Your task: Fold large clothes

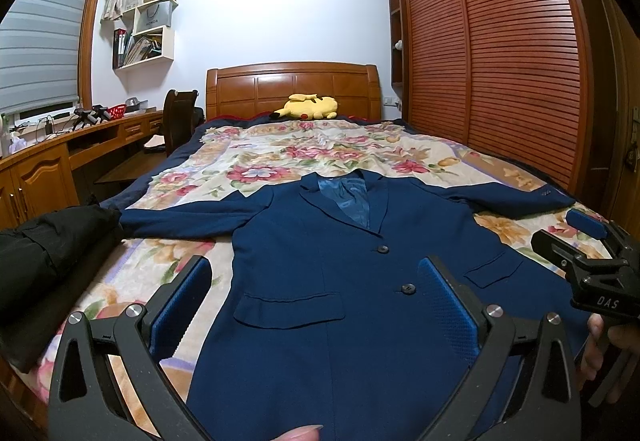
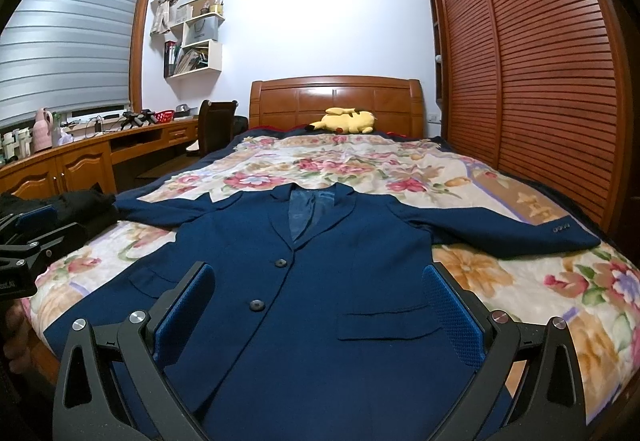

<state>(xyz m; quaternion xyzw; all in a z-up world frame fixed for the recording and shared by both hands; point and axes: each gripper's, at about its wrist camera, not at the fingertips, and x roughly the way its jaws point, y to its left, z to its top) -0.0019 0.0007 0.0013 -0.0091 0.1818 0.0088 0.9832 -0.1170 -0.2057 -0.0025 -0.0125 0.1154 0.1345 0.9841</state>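
A navy blue suit jacket lies flat and face up on the flowery blanket of the bed, with both sleeves spread out to the sides and its two buttons done up. The left gripper hangs just above the bottom part of the jacket with its blue fingers spread wide apart, and it holds nothing. The right gripper hangs over the jacket too, also spread wide and holding nothing; one jacket pocket sits between its fingers. To the right of the left gripper you can see the right gripper from the side, with a hand holding it. To the left of the left gripper, a pile of black clothes sits on the edge of the bed. Far ahead of both grippers, a yellow plush toy lies by the wooden headboard. Ahead and to the left, white wall shelves hold books, papers and a white bag. A small red basket sits on the long wooden desk; what is in it is too small to tell.
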